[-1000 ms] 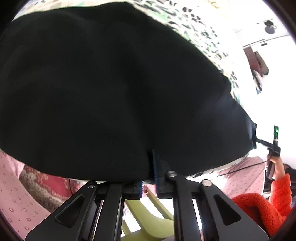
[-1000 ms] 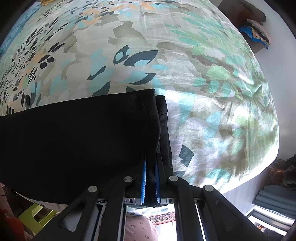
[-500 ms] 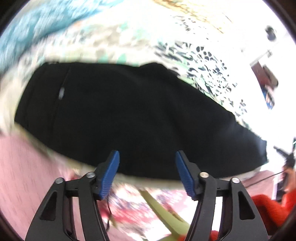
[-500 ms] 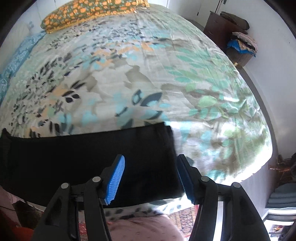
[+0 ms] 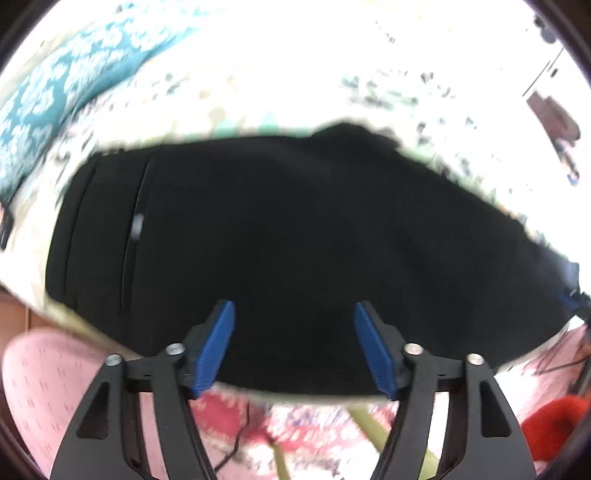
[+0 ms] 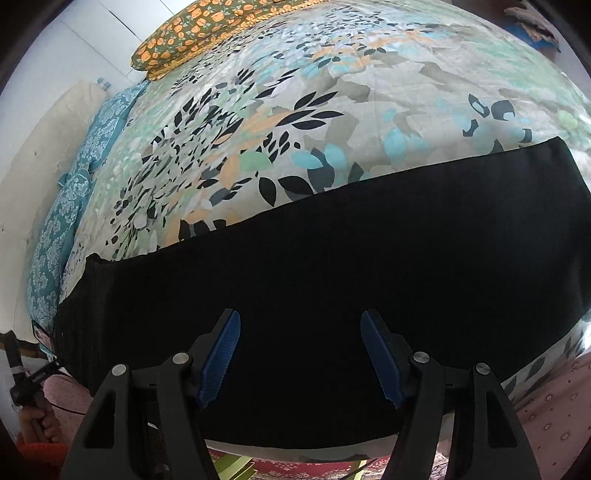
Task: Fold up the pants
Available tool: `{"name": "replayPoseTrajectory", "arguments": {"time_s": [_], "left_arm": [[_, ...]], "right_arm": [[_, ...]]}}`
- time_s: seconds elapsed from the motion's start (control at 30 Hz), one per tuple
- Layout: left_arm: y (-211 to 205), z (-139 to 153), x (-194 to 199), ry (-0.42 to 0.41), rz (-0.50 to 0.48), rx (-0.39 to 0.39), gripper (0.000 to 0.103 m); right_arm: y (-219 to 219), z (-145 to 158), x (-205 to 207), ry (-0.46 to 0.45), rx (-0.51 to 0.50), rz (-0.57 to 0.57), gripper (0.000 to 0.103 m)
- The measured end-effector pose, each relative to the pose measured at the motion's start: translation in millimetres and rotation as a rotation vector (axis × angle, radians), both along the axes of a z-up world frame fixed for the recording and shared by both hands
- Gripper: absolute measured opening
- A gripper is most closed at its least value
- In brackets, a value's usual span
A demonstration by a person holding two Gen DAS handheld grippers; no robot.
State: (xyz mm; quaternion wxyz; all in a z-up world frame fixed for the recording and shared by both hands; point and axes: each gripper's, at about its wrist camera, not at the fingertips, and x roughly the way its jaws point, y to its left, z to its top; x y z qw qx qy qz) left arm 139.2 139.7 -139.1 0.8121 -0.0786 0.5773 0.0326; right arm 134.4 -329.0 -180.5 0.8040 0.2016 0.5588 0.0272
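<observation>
Black pants point(image 5: 295, 221) lie flat as one long strip along the near edge of the bed, with the waistband and a small button point(image 5: 137, 223) at the left end. My left gripper point(image 5: 294, 308) hangs above the near edge of the strip; its jaws are opening and only flat cloth lies below them. In the right wrist view the pants point(image 6: 332, 277) span the whole width, hem at the right. My right gripper point(image 6: 301, 314) stands open over the middle of the strip, its blue pads point(image 6: 219, 358) clear of the cloth.
The floral bedsheet point(image 6: 295, 110) stretches beyond the pants. An orange patterned pillow point(image 6: 207, 33) lies at the far end and a teal blanket point(image 6: 74, 199) along the left side. Below the bed edge are a red rug point(image 5: 295, 424), pink cloth point(image 5: 44, 387) and a green stool point(image 6: 236, 467).
Both grippers let go of the pants and opened. The left one rose and drew back, showing the whole waist end. The right one slid left from the hem to the strip's middle.
</observation>
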Motion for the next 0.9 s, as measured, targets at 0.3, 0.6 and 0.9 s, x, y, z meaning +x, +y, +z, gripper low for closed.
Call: {"name": "replayPoseTrajectory", "arguments": {"time_s": [0.3,0.6,0.9], "left_arm": [[64.2,-61.7,95.4,-0.009,0.291,0.001,0.068],[13.0,-15.3,75.6,-0.143,0.098,-0.134,0.087],[-8.2,-65.7,147.4,-0.072,0.062,-0.064,0.09]], "right_arm": [[-19.0,-7.8,-2.0,-0.034,0.045,-0.057,0.069],[-12.0,-8.4,-0.9,-0.048,0.052,-0.041,0.086],[-0.3,-11.1,-2.6,-0.058,-0.01,0.01,0.092]]}}
